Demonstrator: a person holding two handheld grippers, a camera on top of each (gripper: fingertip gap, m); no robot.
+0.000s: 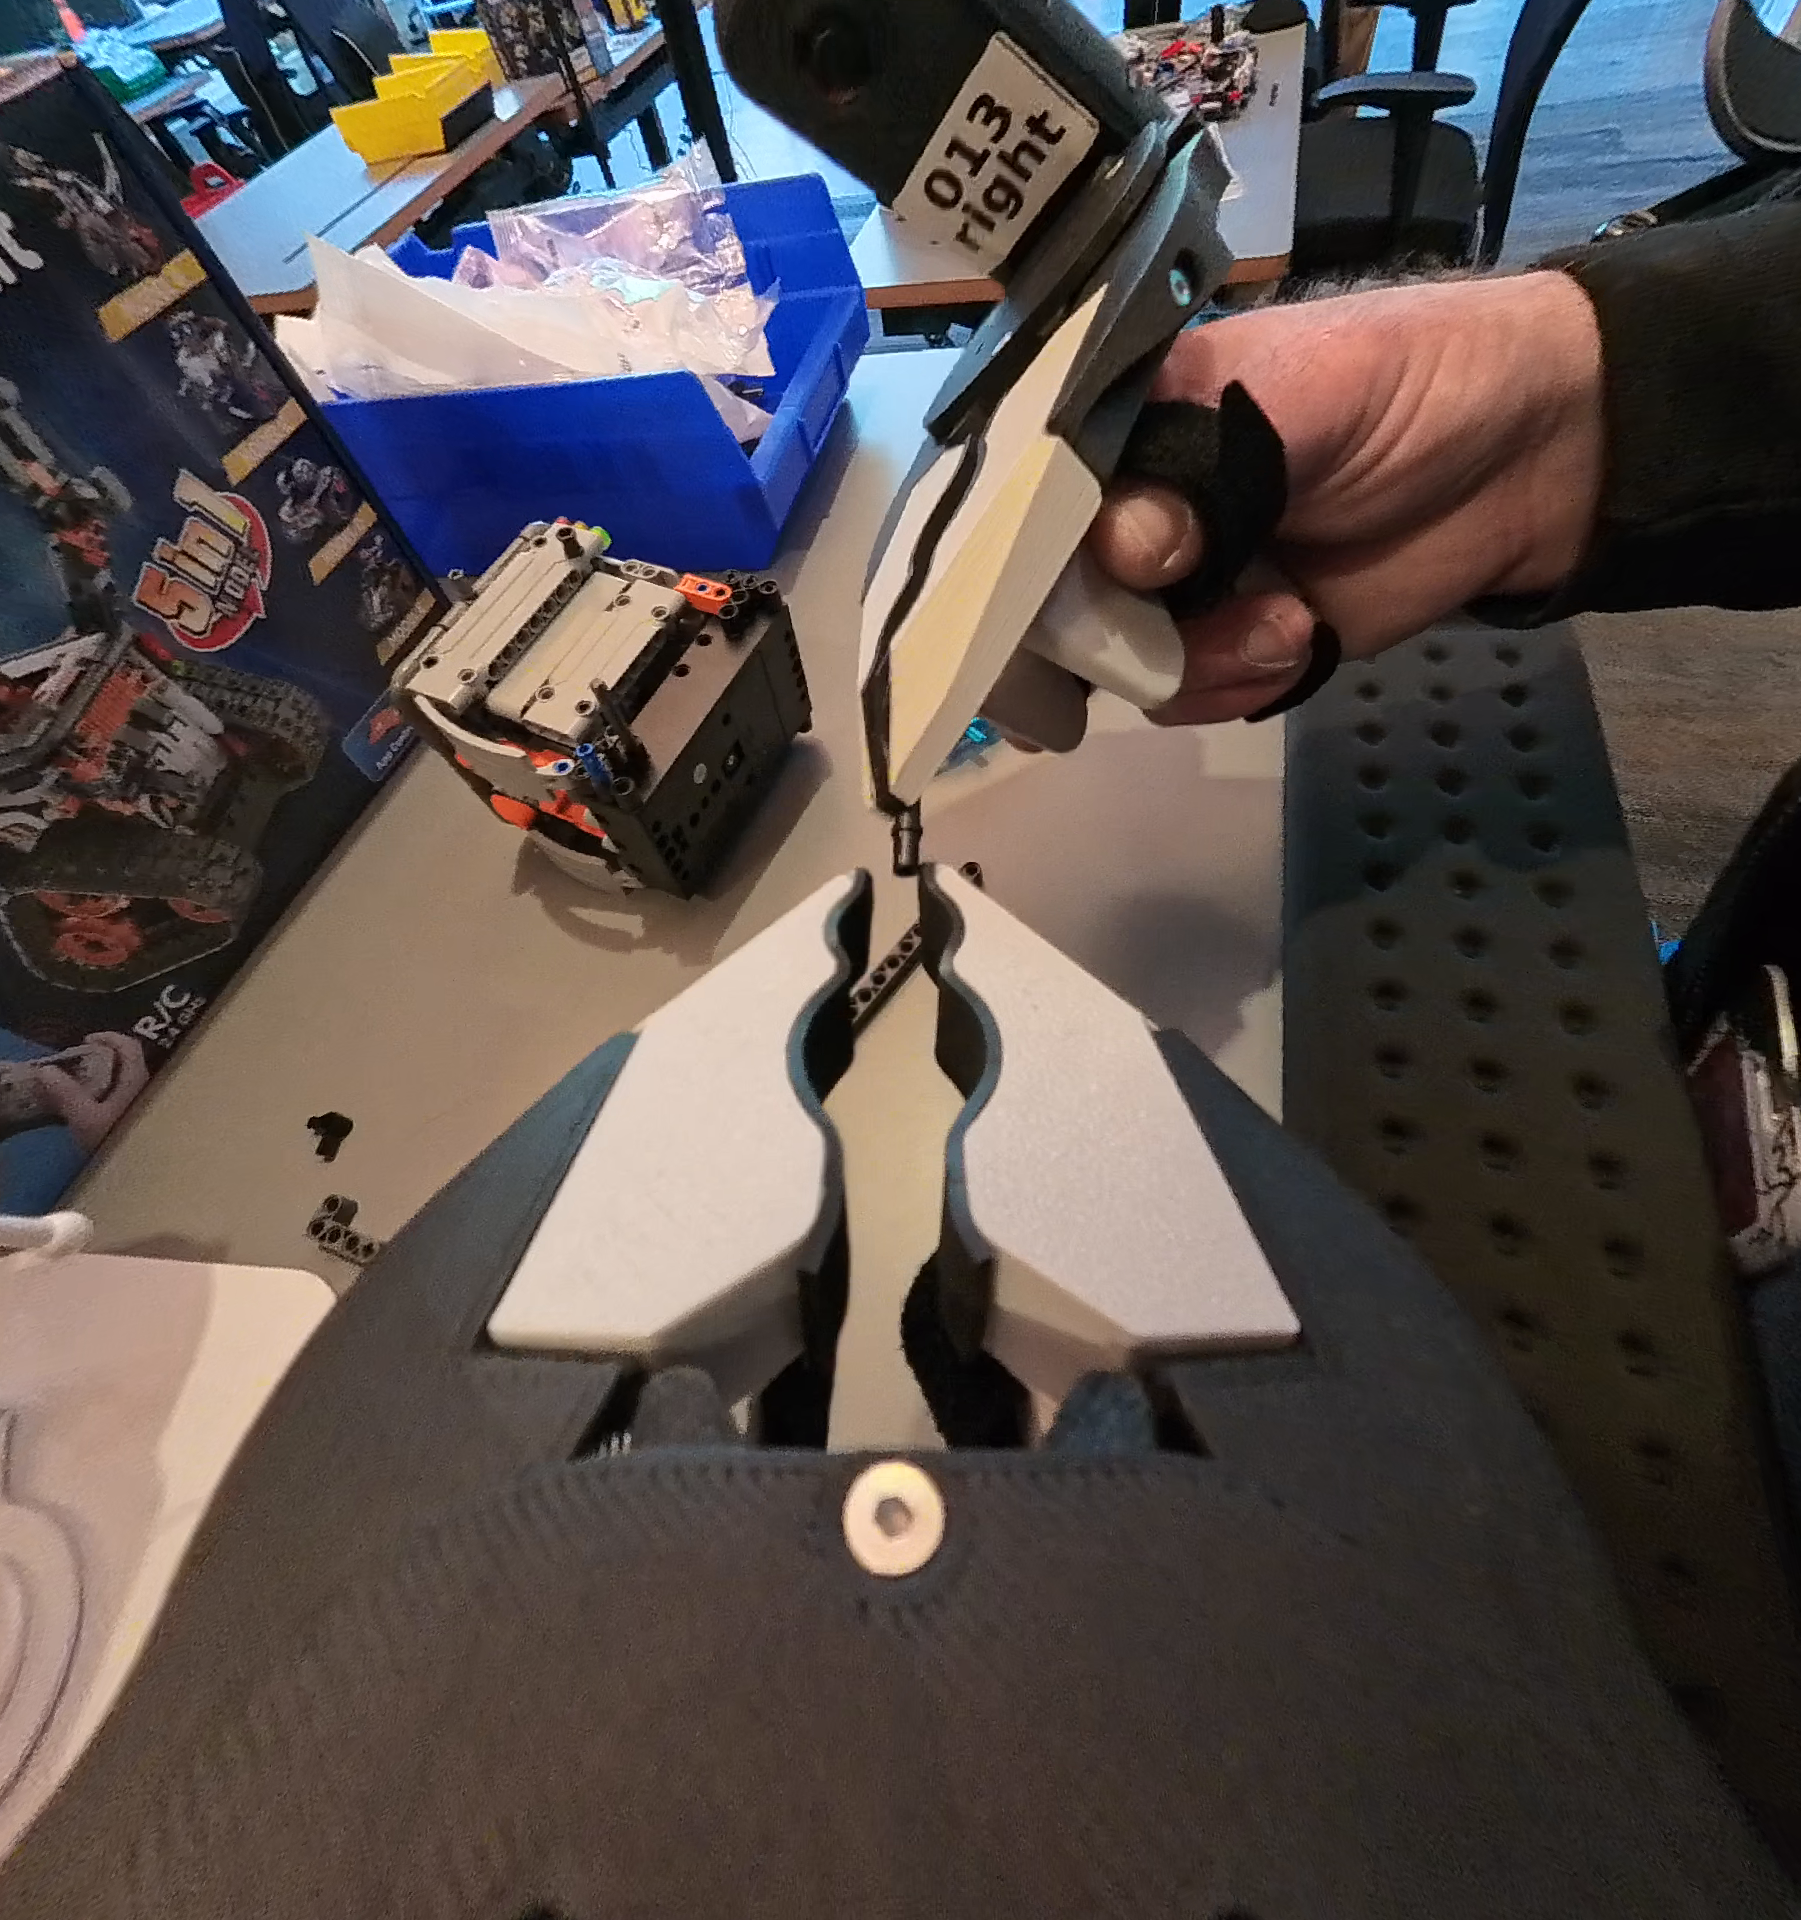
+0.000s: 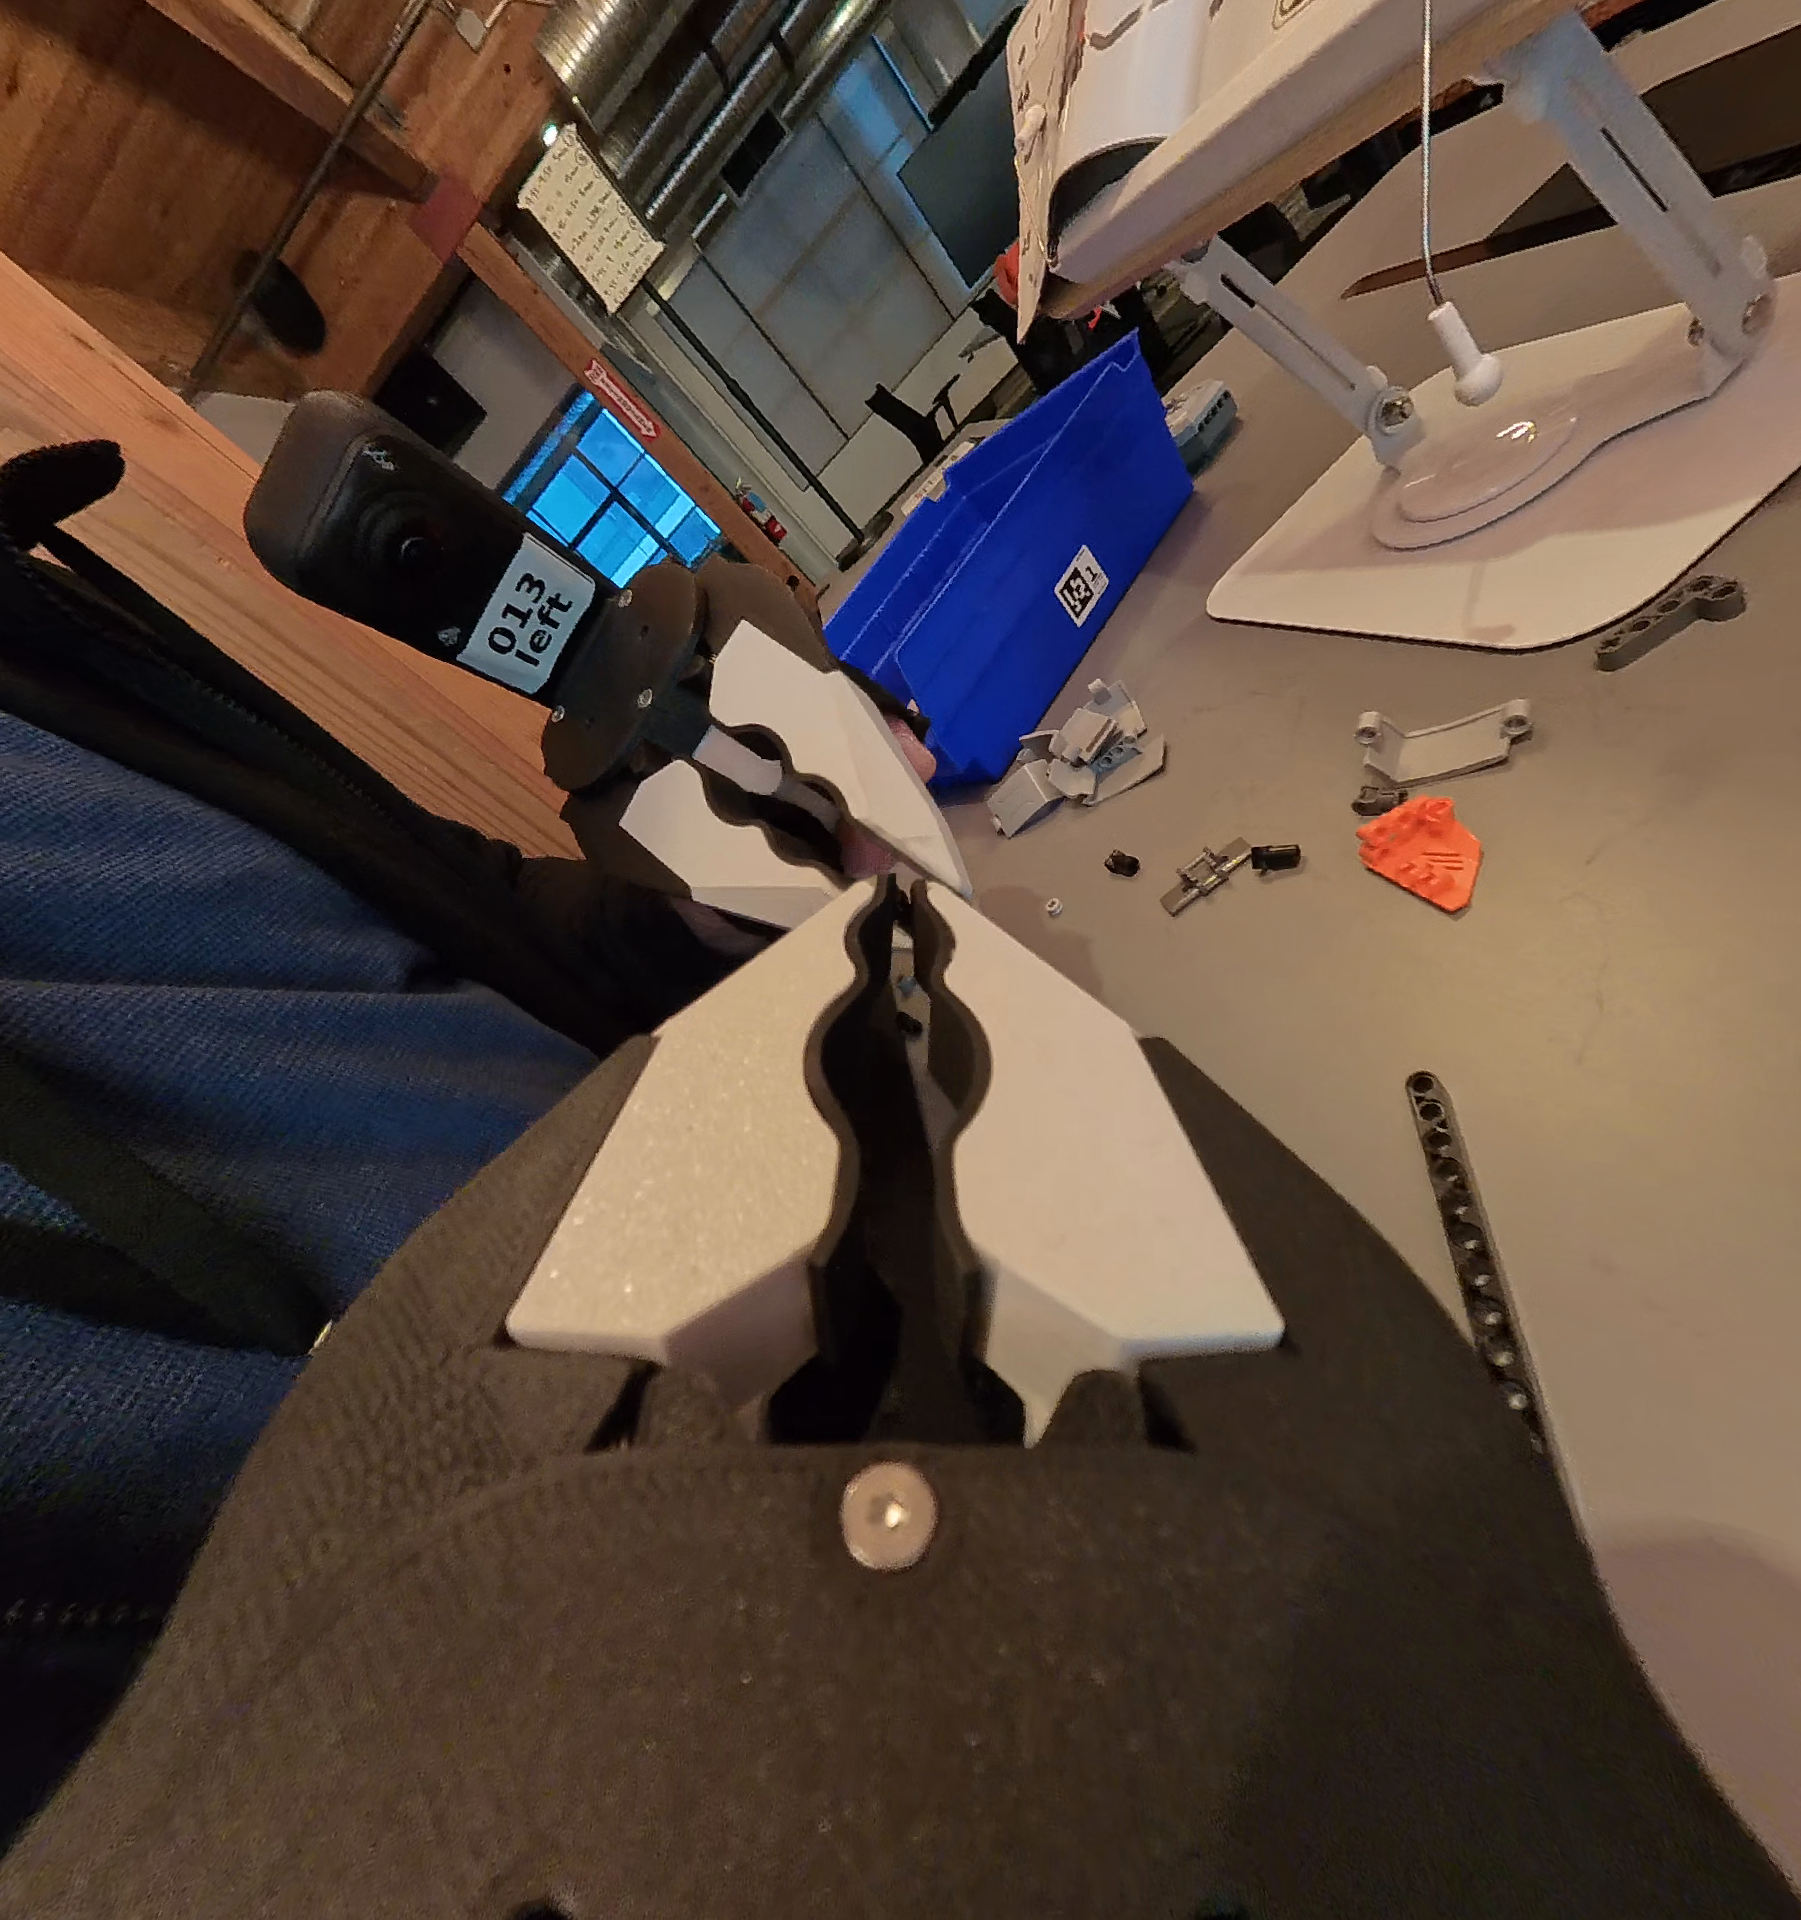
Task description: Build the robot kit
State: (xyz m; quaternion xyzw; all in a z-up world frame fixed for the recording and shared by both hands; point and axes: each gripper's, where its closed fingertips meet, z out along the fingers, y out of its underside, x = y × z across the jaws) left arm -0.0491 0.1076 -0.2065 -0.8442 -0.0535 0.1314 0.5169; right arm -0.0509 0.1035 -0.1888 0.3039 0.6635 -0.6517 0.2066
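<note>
My left gripper (image 1: 896,883) is shut on a short black beam with holes (image 1: 883,975), held between its tips above the grey table (image 1: 563,1039). My right gripper (image 1: 891,805), held by a hand (image 1: 1395,488), comes down from above and is shut on a small black pin (image 1: 906,844). The pin's lower end hangs just over the left gripper's tips. In the right wrist view the right gripper (image 2: 901,896) meets the other gripper tip to tip, and the pin is hidden there.
A grey, black and orange block model (image 1: 615,707) stands behind the grippers, with a blue bin (image 1: 605,457) and a kit box (image 1: 127,582). A perforated chair (image 1: 1478,1039) is on the right. Loose parts lie about: an orange piece (image 2: 1421,852), a long black beam (image 2: 1467,1247) and grey pieces (image 2: 1083,769). A white stand (image 2: 1498,488) is also there. My two grippers' fingertips are within a few centimetres of each other. From the left gripper's tips to the orange piece (image 2: 1421,852) is close to 15 cm.
</note>
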